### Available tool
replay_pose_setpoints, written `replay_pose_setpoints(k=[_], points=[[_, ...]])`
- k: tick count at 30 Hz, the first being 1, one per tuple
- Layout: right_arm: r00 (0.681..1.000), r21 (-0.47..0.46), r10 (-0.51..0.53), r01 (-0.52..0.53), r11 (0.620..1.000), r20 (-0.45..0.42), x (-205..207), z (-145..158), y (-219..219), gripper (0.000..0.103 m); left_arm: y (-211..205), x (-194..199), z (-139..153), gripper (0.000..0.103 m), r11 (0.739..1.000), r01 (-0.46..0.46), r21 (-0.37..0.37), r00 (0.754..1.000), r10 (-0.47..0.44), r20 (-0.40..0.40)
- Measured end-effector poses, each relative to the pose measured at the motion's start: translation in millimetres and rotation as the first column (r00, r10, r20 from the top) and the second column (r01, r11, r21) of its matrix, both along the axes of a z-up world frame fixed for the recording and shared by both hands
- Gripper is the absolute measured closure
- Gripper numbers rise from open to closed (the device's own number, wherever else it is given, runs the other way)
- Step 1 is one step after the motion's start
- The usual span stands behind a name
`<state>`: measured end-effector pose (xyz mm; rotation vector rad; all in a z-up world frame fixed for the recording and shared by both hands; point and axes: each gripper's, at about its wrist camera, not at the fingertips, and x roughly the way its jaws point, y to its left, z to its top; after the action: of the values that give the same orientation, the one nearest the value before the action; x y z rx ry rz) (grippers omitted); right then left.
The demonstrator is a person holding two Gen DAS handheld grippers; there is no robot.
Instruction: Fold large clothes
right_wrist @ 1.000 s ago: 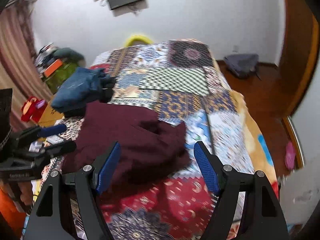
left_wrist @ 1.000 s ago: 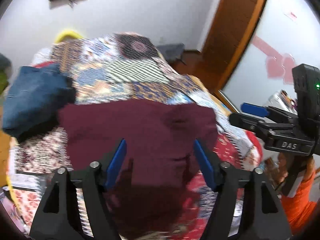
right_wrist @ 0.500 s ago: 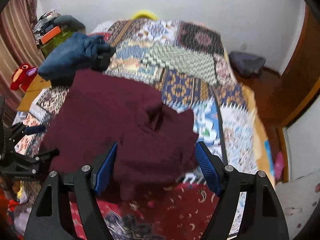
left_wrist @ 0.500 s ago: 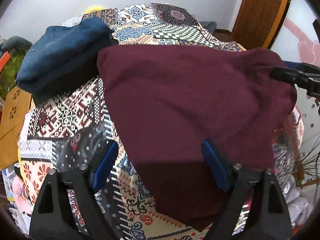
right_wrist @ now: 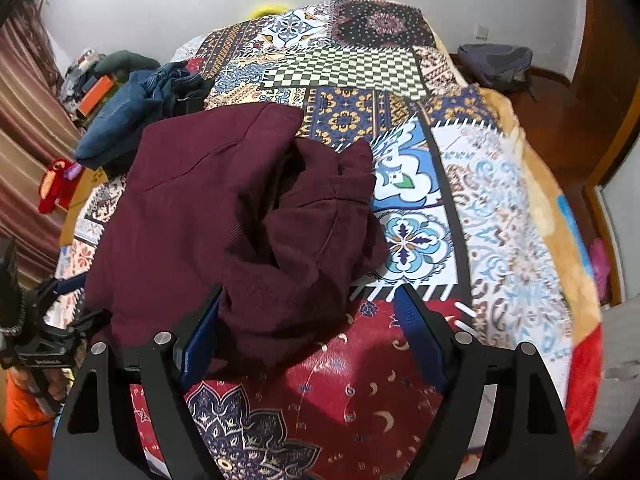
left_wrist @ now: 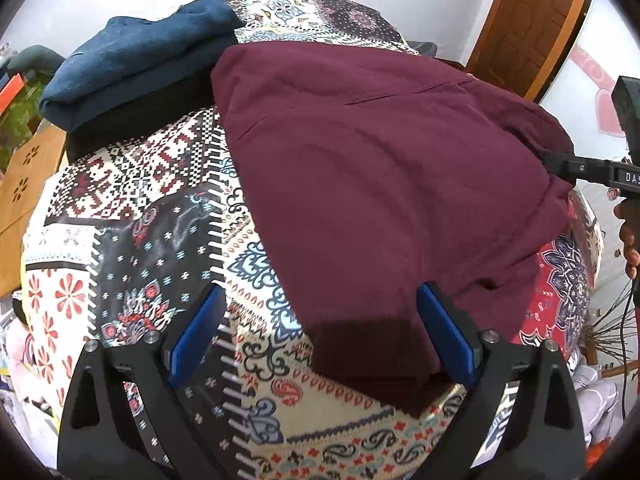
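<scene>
A large maroon hooded sweatshirt point(left_wrist: 380, 184) lies spread on the patchwork bed cover point(left_wrist: 152, 240), its hem toward me. My left gripper point(left_wrist: 320, 332) is open, its jaws wide on either side of the hem's left corner, just above the cloth. In the right wrist view the sweatshirt point(right_wrist: 192, 216) lies with its hood point(right_wrist: 320, 220) bunched up. My right gripper point(right_wrist: 308, 328) is open over the bunched hood edge, and the cloth covers part of its left finger. The right gripper also shows at the right edge of the left wrist view point(left_wrist: 560, 164), against the cloth.
A folded blue garment on a black one point(left_wrist: 132, 64) sits at the far left of the bed, touching the sweatshirt. A wooden door point(left_wrist: 528, 20) stands at the right. Clutter and a curtain point(right_wrist: 24, 128) line the left side. A bag point(right_wrist: 496, 64) lies on the floor.
Both grippers have come down and closer to the bed. The sweatshirt now fills more of both views, with the left jaws at its hem and the right jaws at the hood.
</scene>
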<state>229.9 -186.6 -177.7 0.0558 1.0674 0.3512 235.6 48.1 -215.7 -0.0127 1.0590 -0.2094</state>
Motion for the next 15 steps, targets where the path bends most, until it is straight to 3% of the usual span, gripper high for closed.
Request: replay_pose_setpoints(k=[6, 11, 15], points=[[0.999, -0.012, 0.009, -0.009, 1.0, 0.032, 0, 27, 3, 0.022, 15, -6, 31, 0.006, 0.997, -0.048, 0.058, 0.996, 0.043, 0.082], [0.998, 0.041, 0.053, -0.054, 0.998, 0.036, 15, 36, 14, 0.022, 43, 11, 55, 0.006, 0.99, -0.138, -0.008, 0.982, 0.138, 0.133], [0.998, 0.048, 0.061, -0.06, 0.997, -0.012, 32, 22, 23, 0.022, 52, 33, 51, 0.006, 0.982, -0.167, -0.087, 0.981, 0.174, 0.089]])
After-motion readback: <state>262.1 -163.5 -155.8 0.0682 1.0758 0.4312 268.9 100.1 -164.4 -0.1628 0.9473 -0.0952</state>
